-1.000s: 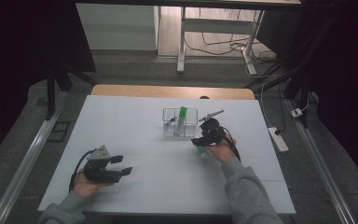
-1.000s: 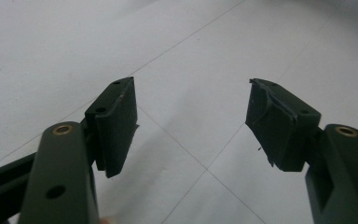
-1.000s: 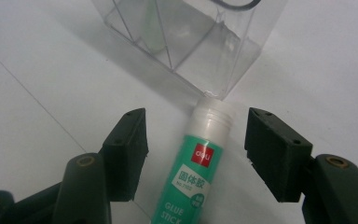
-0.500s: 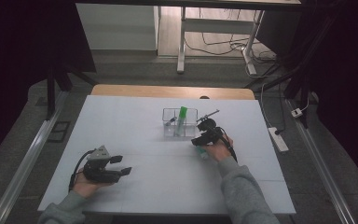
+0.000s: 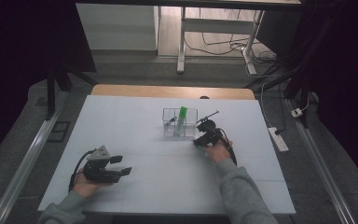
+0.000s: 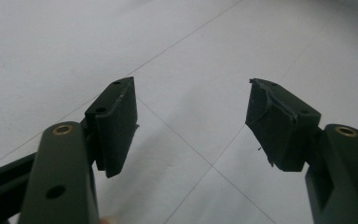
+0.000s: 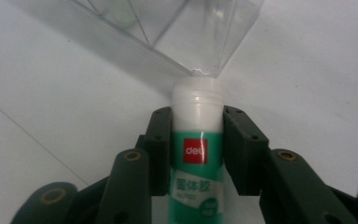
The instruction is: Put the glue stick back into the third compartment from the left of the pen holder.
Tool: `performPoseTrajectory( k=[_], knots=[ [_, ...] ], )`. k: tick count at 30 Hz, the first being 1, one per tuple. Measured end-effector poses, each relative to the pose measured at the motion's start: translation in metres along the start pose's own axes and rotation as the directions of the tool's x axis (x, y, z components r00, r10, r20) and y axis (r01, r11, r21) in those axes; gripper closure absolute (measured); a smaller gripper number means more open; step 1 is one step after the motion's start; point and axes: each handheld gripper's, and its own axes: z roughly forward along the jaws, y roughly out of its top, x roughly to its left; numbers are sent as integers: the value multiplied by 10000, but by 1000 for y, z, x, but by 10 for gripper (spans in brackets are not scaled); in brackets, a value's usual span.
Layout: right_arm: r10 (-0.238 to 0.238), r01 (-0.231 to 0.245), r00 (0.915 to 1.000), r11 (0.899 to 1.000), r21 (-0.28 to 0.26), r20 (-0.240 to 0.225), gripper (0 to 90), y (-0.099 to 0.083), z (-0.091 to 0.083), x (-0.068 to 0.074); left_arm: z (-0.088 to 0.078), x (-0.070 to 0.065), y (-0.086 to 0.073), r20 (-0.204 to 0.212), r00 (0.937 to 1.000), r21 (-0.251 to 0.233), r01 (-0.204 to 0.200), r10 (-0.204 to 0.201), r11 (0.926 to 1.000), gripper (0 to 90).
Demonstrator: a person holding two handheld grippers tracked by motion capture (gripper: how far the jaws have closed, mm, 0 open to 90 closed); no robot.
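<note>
A green glue stick [image 7: 196, 154] with a white cap lies on the white table [image 5: 135, 135], its cap pointing at the corner of a clear plastic box [image 7: 168, 28]. My right gripper [image 7: 197, 116] has just been closing its jaws, and both pads now press on the stick's sides. In the high view the right gripper [image 5: 204, 140] sits just right of the clear box [image 5: 180, 122]. My left gripper [image 5: 121, 165] rests at the front left, jaws wide apart; the left gripper [image 6: 191, 116] has only bare table between its pads.
Inside the clear box a green stick [image 5: 182, 119] stands upright beside a small dark item. A thin dark tool [image 5: 208, 115] lies just right of the box. A wooden strip [image 5: 172, 91] runs along the table's far edge.
The right hand has shifted very slightly beside the clear box. The left hand and its gripper have stayed where they were.
</note>
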Motion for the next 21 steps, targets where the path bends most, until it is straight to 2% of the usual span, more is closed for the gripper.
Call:
performPoseTrajectory(
  k=[9, 13, 21],
  knots=[
    [254, -254, 9997, 9995, -211, 18, 646, -7, -7, -8, 0, 0, 0, 5, 10000, 17, -20, 20, 10000, 334],
    [294, -297, 9995, 9975, -648, -63, 646, -13, -16, -13, 0, 0, 0, 1, 10000, 1, -53, 53, 10000, 334],
    [425, -476, 9985, 9862, -1584, -357, 646, -19, -38, -20, 1, 1, 0, -19, 10000, 14, 31, -31, 10000, 334]
  ],
)
